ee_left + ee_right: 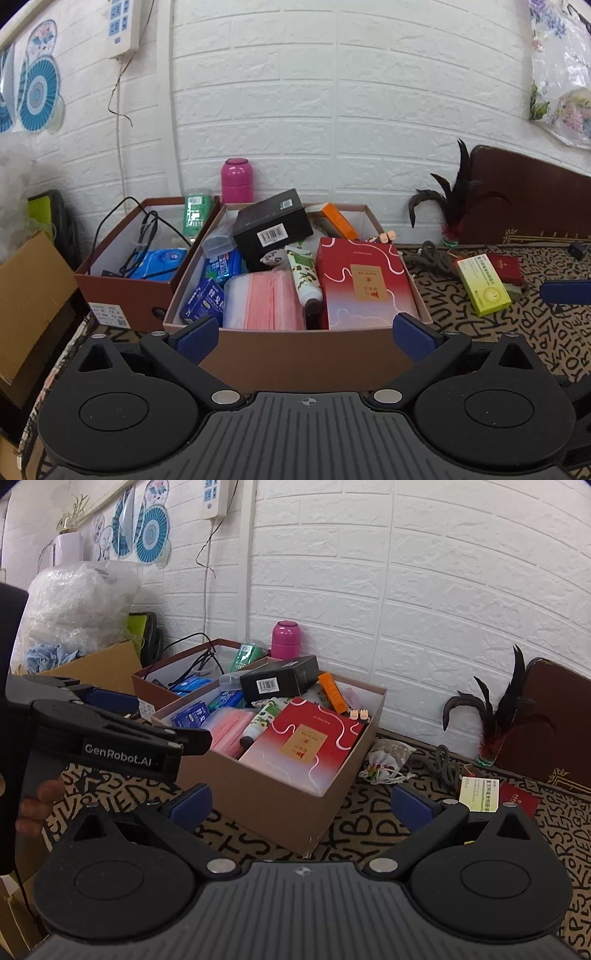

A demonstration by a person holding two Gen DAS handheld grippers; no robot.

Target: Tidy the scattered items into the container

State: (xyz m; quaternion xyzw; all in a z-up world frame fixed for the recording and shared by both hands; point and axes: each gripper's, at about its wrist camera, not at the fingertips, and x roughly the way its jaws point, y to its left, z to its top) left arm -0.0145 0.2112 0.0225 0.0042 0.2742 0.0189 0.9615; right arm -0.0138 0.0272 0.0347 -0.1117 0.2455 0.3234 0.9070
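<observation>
A brown cardboard box (295,358) stands right in front of my left gripper (306,338), which is open and holds nothing. The box is full: a red carton (364,288), a black carton (273,225), a pink pack (258,302), a tube (304,275). On the patterned cloth to its right lie a yellow-green box (482,286) and a small red box (508,267). My right gripper (303,805) is open and empty, near the box's (280,797) front corner. Ahead of it lie a white pouch (386,760), the yellow-green box (480,795) and the red box (519,801).
A second brown box (122,291) with cables stands behind on the left, and a pink flask (237,181) stands by the brick wall. A feather shuttlecock (491,731) and a dark cord (445,766) lie at the right. A hand (37,801) holds the left tool.
</observation>
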